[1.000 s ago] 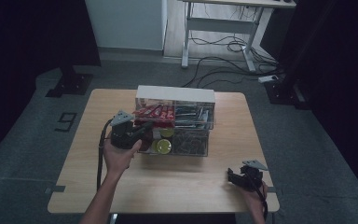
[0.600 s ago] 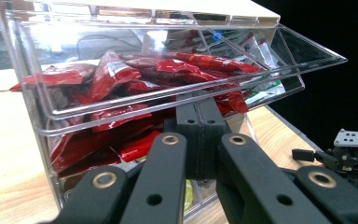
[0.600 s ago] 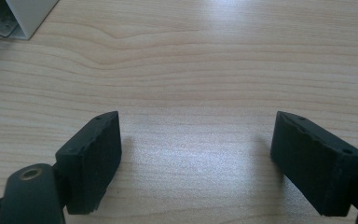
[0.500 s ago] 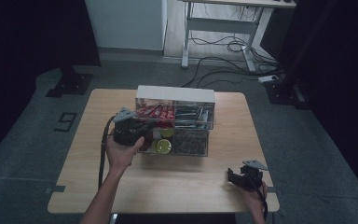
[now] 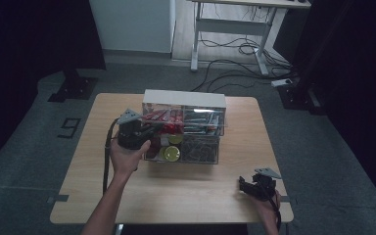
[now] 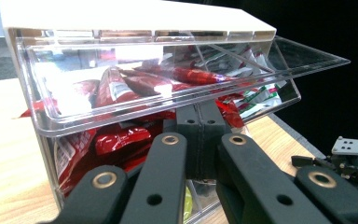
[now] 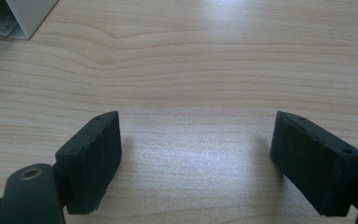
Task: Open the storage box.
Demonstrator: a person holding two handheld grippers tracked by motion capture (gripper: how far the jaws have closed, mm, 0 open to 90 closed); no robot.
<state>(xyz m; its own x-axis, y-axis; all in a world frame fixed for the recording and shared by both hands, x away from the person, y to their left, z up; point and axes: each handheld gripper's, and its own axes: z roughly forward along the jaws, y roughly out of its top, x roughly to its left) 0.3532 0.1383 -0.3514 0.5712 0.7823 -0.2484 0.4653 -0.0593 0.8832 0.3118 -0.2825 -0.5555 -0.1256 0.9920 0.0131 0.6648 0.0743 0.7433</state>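
A clear organizer box with a white top (image 5: pixel 184 97) stands mid-table. My left gripper (image 5: pixel 154 128) is at its upper left compartment, jaws shut. In the left gripper view the closed tips (image 6: pixel 203 130) poke under the raised clear flap (image 6: pixel 168 88) among red packets (image 6: pixel 121 140); whether they pinch a packet is hidden. My right gripper (image 5: pixel 242 185) rests at the table's near right corner, open, and its pads (image 7: pixel 93 158) stand wide apart over bare wood with nothing between them.
The box's lower compartments hold yellow round items (image 5: pixel 172 153) and a pile of small metallic pieces (image 5: pixel 200 149); the upper right one holds green-and-white packets (image 6: pixel 256 95). The wooden table (image 5: pixel 176 196) has bare room in front of the box. My right gripper (image 6: pixel 349 163) shows far off in the left gripper view.
My left gripper has edged slightly up and toward the box's upper left compartment. The right gripper has stayed where it was.
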